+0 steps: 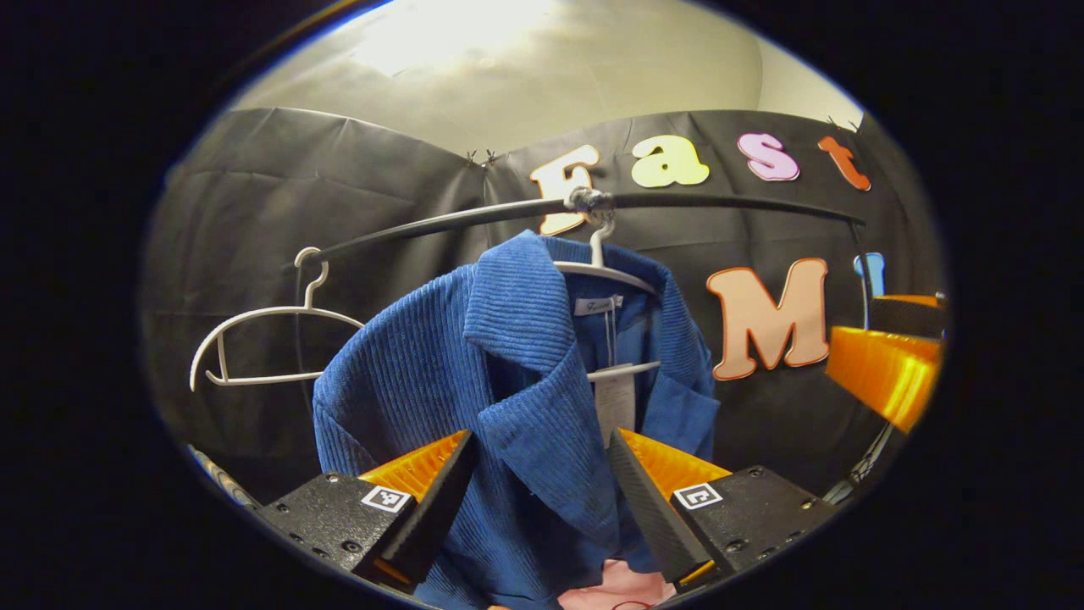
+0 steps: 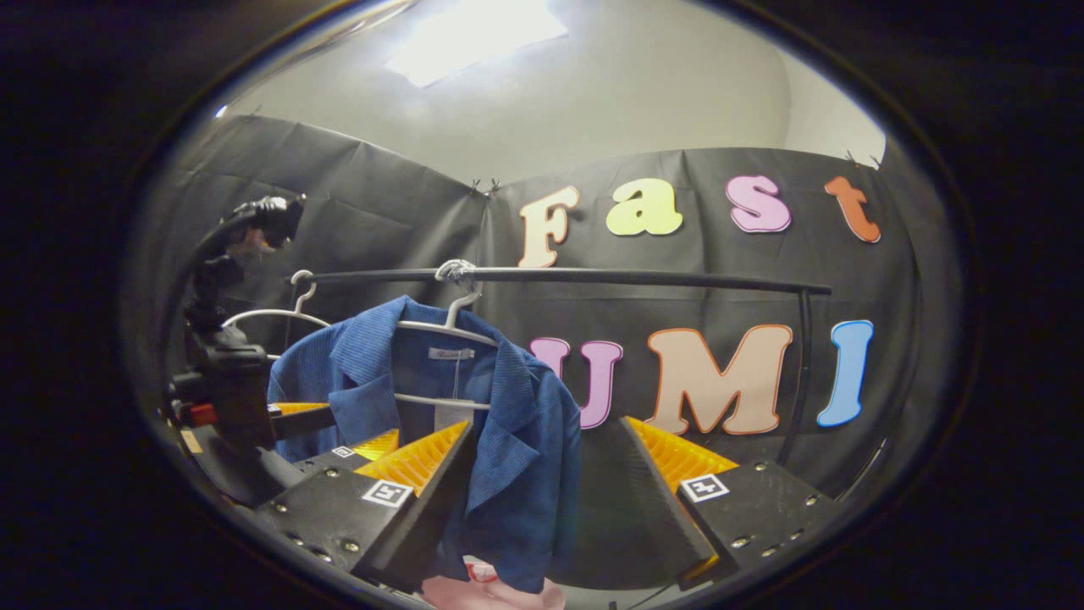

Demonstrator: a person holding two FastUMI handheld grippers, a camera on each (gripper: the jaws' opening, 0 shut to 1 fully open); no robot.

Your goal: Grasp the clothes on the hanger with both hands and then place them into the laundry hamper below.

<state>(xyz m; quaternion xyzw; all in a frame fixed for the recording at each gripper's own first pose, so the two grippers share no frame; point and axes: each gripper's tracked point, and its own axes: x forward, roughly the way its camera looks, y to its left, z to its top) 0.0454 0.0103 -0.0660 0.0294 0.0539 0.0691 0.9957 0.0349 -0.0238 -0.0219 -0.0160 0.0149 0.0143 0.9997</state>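
Rail: a black rail (image 2: 593, 276) is seen spanning the far wall; open room is left under its right half.
Jacket: a blue jacket (image 1: 508, 398) is hung on a white hanger (image 1: 605, 271), beside a bare hanger (image 1: 254, 339) to its left.
Left gripper (image 1: 539, 474): fingers are spread, the jacket's lapel between them; contact cannot be told.
Right gripper (image 2: 542, 462): fingers are spread near the jacket's right edge, nothing pinched.

Ribbed blue jacket (image 1: 508, 381), white hanger (image 1: 605, 271)

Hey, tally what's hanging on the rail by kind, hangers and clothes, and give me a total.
Hangers: 2, one bare, one under the jacket
Blue jackets: 1
Total: 3, all on the rail
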